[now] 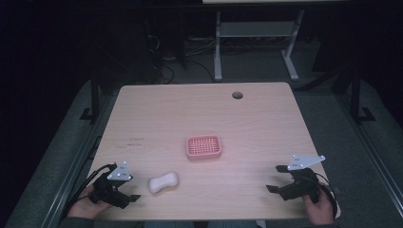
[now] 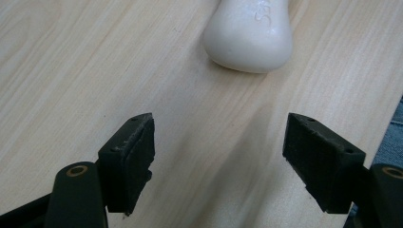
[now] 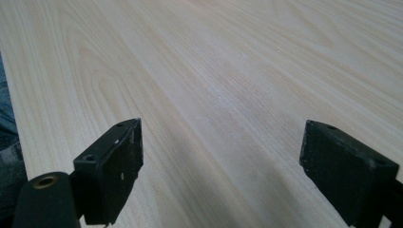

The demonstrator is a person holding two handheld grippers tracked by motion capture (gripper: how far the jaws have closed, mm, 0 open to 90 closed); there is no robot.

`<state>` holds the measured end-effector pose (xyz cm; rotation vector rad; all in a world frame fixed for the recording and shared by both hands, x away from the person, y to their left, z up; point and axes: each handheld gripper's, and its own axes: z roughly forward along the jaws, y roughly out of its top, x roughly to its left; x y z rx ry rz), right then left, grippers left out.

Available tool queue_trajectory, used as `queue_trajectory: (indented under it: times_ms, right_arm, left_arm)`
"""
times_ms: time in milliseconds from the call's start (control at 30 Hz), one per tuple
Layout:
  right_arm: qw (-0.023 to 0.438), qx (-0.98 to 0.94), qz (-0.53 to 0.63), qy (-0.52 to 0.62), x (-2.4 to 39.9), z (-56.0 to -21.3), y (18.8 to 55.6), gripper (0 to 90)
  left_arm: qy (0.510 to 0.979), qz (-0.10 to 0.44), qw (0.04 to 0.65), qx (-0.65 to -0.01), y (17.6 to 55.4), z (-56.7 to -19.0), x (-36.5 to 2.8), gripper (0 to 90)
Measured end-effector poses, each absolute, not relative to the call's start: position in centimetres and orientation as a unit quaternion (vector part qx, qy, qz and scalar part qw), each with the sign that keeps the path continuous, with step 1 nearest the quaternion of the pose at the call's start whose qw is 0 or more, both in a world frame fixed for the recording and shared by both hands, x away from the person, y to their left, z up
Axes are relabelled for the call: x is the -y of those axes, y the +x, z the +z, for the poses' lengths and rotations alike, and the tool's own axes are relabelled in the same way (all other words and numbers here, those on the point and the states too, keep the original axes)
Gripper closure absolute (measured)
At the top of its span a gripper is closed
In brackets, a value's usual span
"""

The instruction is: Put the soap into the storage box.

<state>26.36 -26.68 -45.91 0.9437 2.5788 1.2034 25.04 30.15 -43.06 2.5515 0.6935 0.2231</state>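
Observation:
A white bar of soap [image 1: 164, 182] lies on the wooden table [image 1: 199, 118] near the front left; the left gripper view shows the soap [image 2: 249, 35] just ahead of the jaws. A pink slotted soap dish [image 1: 204, 147] sits in the middle of the table. My left gripper [image 1: 130, 192] rests at the front left, just left of the soap, open with nothing between its jaws [image 2: 221, 156]. At the front right, my right gripper [image 1: 275, 179] stands open over bare wood [image 3: 221, 161].
A round cable hole [image 1: 237, 95] is near the table's far edge. Beyond the table stand a white desk frame [image 1: 256, 42] and cables on the dark floor. The table's front edge lies close to both hands.

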Motion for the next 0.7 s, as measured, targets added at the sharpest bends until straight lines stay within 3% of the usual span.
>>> queue_trajectory:
  times_ms: [700]
  right_arm:
    - [0.071,-0.859,0.399,0.312,26.4,-45.8,26.2,14.1]
  left_arm:
    - [0.946,0.085,0.226,-0.219,25.7,-42.7,-27.6,25.3]
